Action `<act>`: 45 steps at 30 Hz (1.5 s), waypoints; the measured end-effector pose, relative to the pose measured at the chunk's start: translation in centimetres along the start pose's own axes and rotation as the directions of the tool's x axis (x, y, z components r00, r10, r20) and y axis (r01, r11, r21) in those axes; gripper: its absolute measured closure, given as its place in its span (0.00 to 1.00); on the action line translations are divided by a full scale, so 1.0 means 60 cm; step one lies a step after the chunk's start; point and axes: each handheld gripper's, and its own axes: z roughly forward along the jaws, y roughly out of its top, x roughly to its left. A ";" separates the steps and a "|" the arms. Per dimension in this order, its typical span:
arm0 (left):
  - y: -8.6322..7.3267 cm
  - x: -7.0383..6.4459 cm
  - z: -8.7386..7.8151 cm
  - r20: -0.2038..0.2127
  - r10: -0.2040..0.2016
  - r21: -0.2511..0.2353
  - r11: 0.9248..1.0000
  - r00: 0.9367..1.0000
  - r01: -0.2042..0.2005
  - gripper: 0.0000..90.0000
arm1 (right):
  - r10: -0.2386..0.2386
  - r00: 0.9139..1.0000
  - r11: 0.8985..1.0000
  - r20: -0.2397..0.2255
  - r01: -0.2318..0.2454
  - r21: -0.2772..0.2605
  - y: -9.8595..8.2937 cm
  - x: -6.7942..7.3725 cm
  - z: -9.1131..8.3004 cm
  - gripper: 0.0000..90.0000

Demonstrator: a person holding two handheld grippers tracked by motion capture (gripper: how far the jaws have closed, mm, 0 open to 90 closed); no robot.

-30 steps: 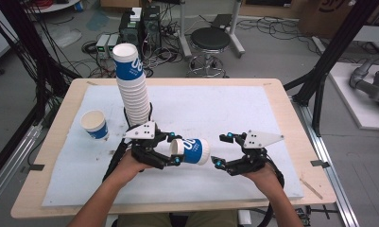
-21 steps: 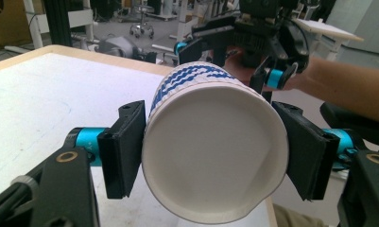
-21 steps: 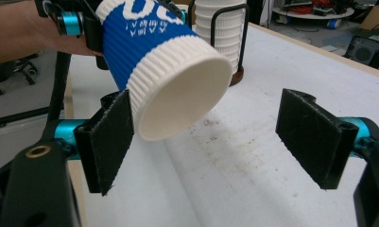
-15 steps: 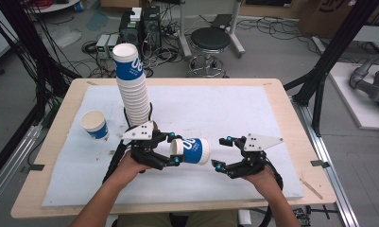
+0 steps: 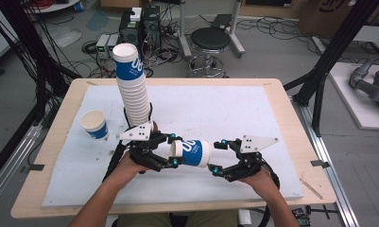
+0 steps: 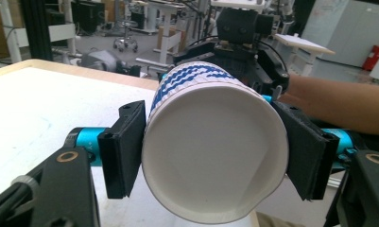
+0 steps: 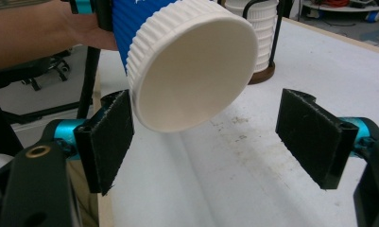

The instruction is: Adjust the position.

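Workshop clutter, a stool (image 5: 210,39) and cabling lie behind the worktop (image 5: 281,123), which carries a white mat. On the mat stand a tall leaning cup stack (image 5: 133,90) and a single upright cup (image 5: 95,124), both on the far side of the left gripper (image 5: 170,151) from the right gripper.

Step in hand: hand-over of one blue-and-white paper cup (image 5: 192,152) between the two grippers, judged from the present arrangement.

1. Left gripper. Its jaws are clamped on the paper cup near the open rim. In the left gripper view the black pads (image 6: 125,146) press both sides of the cup wall, and the open mouth (image 6: 215,156) faces the camera. The rim appears slightly dented at its lower edge.
2. Paper cup. It lies on its side, held clear of the mat, with its closed base pointing toward the right gripper (image 5: 217,157).
3. Right gripper. Its jaws stand wide apart. In the right gripper view the cup base (image 7: 192,66) sits above and ahead of the gap, closer to one pad than the other, and touches neither pad.

Next move, as a judgement: the right gripper must advance and rise slightly so that the base end sits centred between its jaws, then close with light force. The thin wall is likely to crush under a hard grip. The left jaws should release only after the right jaws hold firmly.
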 end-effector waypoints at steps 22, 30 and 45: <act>-0.006 -0.005 0.011 0.118 0.005 -0.029 1.000 0.993 -0.001 0.34 | -0.034 0.987 0.999 -0.159 0.032 -0.017 0.006 0.010 0.021 0.25; -0.009 -0.005 0.012 0.108 0.014 -0.003 1.000 0.994 -0.014 0.36 | -0.053 0.988 0.999 -0.148 0.050 -0.022 0.008 0.010 0.012 0.37; 0.000 -0.021 0.017 0.041 0.007 0.106 0.994 0.999 -0.011 0.17 | -0.059 0.989 0.997 -0.136 0.065 0.036 0.016 0.007 0.003 0.40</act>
